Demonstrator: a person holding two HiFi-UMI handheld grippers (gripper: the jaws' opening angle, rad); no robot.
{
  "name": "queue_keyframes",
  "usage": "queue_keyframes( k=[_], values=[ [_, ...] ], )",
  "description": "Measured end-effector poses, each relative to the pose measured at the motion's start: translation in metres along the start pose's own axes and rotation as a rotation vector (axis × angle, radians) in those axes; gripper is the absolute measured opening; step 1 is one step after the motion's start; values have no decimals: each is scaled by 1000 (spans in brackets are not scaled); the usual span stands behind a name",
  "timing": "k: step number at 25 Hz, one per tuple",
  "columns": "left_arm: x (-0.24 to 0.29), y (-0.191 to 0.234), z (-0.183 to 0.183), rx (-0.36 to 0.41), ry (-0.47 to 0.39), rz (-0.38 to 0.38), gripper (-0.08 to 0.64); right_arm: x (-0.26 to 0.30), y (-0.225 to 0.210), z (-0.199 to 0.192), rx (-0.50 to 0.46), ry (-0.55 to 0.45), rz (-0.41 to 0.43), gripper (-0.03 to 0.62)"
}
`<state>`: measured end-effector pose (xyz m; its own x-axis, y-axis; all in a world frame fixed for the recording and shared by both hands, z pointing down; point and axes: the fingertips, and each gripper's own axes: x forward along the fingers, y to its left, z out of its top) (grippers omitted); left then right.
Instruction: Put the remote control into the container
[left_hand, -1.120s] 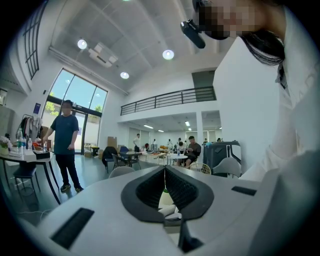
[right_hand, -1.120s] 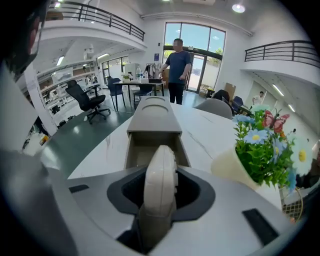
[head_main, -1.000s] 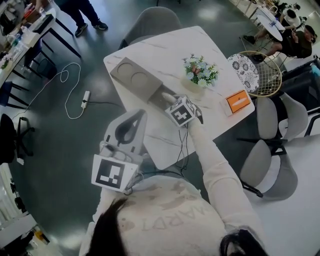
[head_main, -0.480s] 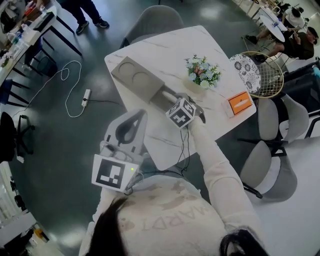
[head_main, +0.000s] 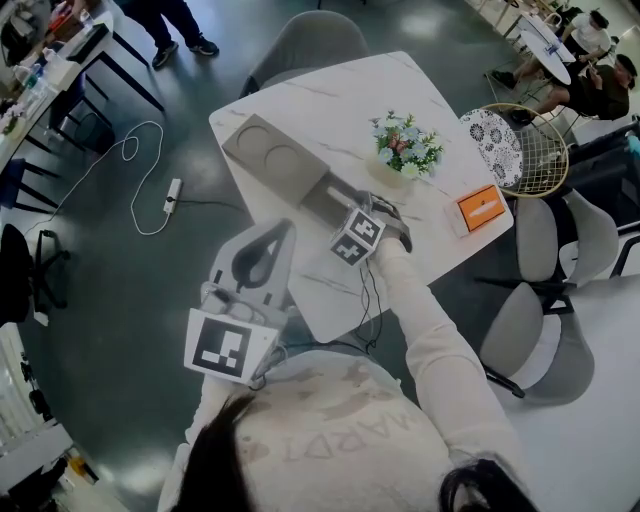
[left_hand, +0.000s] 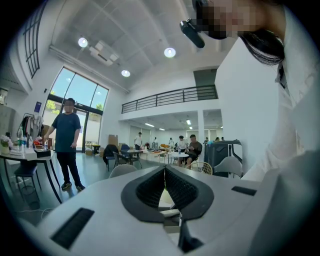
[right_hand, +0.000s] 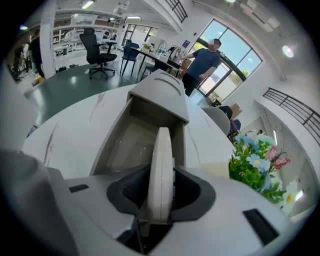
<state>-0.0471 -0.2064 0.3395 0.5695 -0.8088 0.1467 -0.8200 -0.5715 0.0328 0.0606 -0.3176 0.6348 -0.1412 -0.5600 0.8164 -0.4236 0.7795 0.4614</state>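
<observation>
The white remote control (right_hand: 161, 150) stands on edge between the jaws of my right gripper (right_hand: 161, 175), which is shut on it. It hangs tilted down over the open rectangular compartment of the grey container (right_hand: 117, 135). In the head view the right gripper (head_main: 345, 222) sits at the near end of the container (head_main: 275, 155) on the white marble table (head_main: 400, 85), and the remote is hidden behind it. My left gripper (head_main: 275, 232) is held off the table's near edge, close to the body. Its jaws (left_hand: 164, 172) meet with nothing between them.
A pot of artificial flowers (head_main: 402, 145) stands just right of the container, also in the right gripper view (right_hand: 257, 162). An orange-faced box (head_main: 478, 208) lies at the table's right edge. A wire chair (head_main: 535, 150) and grey chairs (head_main: 540, 330) ring the table.
My right gripper has rolled about its own axis, so its marker cube shows a different face and sits slightly lower. The remote tip seen earlier is now hidden. The left gripper has stayed put.
</observation>
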Motion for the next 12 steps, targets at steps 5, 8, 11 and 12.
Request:
queue_keyframes(
  k=[5, 8, 11, 12],
  values=[
    [0, 2, -1, 0, 3, 5, 14, 6, 4, -5, -39, 52, -44, 118],
    [0, 5, 0, -1, 6, 6, 14, 7, 4, -1, -61, 64, -57, 118],
    [0, 6, -1, -4, 8, 4, 14, 8, 4, 0, -95, 72, -57, 118],
    [1, 6, -2, -4, 9, 4, 14, 8, 5, -1, -103, 77, -55, 120]
  ],
)
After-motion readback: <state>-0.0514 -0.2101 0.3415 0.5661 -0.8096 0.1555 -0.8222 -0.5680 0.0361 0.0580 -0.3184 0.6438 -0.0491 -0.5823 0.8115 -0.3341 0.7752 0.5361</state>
